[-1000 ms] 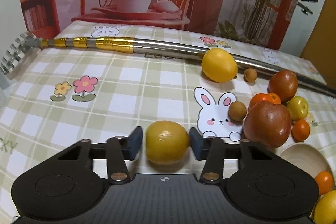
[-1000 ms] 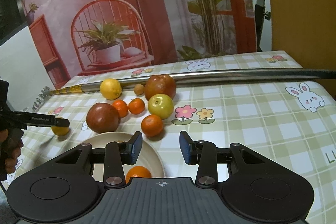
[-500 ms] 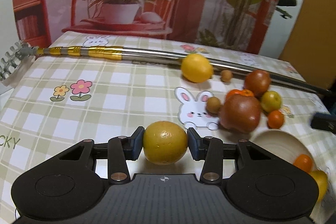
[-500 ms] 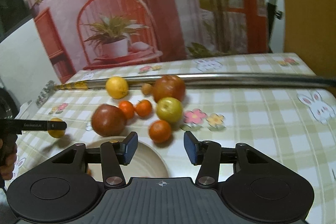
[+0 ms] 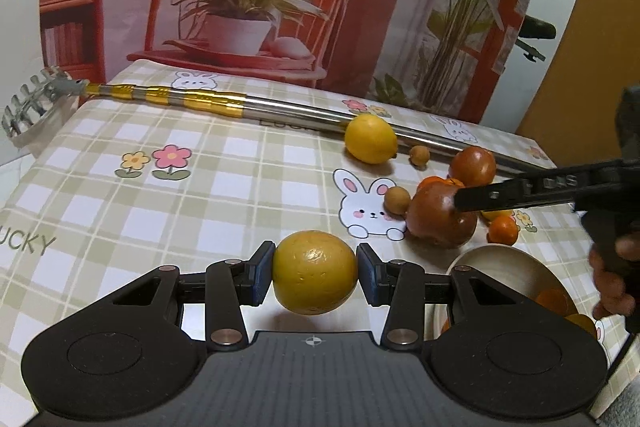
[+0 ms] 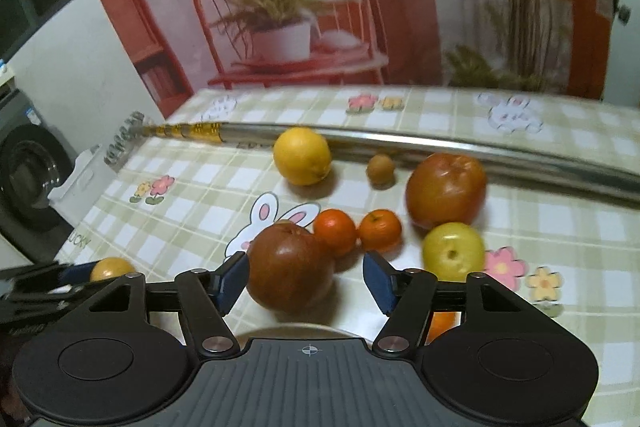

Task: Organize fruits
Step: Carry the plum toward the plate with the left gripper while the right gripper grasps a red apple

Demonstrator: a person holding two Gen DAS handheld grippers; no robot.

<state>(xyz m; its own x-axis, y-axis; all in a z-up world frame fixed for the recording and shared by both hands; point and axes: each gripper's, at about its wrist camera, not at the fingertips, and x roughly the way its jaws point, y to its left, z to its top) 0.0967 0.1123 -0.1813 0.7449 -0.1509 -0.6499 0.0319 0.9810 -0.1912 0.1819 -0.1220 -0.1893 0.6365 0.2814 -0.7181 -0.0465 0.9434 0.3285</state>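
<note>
Over the counter, right tongs have swung in wide around the dark-red round apple, next pick; left tongs still clamp the yellow round citrus fruit.

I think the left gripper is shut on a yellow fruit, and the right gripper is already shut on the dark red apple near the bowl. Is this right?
Not quite. The left gripper is shut on the yellow fruit, but the right gripper is open: in the right wrist view its jaws stand apart around the dark red apple, with a clear gap on the right side. The bowl is indeed near.
</note>
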